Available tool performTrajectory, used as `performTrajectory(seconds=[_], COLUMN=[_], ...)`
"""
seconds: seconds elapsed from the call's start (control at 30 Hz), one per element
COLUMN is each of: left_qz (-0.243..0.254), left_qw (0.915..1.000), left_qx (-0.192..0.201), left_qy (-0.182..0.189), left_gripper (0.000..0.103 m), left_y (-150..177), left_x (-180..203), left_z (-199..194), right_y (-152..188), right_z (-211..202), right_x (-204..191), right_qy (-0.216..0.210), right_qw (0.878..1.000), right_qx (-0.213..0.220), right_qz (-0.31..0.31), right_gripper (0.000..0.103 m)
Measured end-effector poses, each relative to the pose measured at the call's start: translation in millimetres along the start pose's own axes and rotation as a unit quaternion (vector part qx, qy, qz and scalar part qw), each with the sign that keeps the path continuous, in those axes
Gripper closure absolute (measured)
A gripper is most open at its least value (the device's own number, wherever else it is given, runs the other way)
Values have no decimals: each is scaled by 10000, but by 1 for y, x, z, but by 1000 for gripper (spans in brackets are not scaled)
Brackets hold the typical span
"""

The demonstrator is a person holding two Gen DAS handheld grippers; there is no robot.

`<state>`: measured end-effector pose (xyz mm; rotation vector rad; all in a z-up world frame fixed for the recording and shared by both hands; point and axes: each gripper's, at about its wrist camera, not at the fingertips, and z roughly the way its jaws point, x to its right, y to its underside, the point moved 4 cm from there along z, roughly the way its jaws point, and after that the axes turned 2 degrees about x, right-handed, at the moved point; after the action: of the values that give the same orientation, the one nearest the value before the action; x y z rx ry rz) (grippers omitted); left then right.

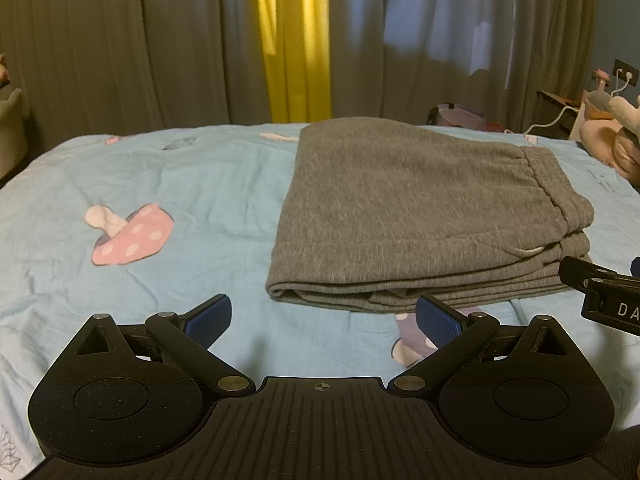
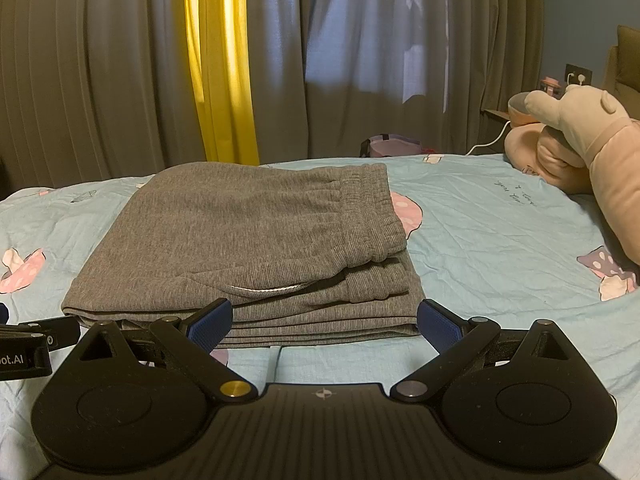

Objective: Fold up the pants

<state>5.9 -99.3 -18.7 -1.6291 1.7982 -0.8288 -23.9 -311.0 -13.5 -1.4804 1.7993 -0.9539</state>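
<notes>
Already the bed (image 2: 500, 216), spread with a pale blue mushroom-print sheet, is carrying the grey pants (image 2: 248, 240), which are lying folded into a thick stack near its middle, waistband on top toward the right. They are looking soft, limp and fairly light, so I judge any further fold is best taken at the layered near edge, pinching all plies together. Both tools are hovering just short of that edge: the left gripper (image 1: 323, 320) is standing spread and empty, and the right gripper (image 2: 325, 322) is likewise gaping wide, holding nothing.
</notes>
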Motion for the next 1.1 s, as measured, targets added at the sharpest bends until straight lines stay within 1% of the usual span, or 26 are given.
performTrajectory(seconds=[1.1], left_qz=[-71], left_qw=[10000], left_qx=[-14], left_qy=[-24], left_gripper=[1], left_y=[0], left_x=[2], left_z=[0], right_y=[2], right_z=[0], right_x=[1], right_qy=[10], right_qw=[10000], right_qx=[-18], right_qz=[1], right_gripper=[4])
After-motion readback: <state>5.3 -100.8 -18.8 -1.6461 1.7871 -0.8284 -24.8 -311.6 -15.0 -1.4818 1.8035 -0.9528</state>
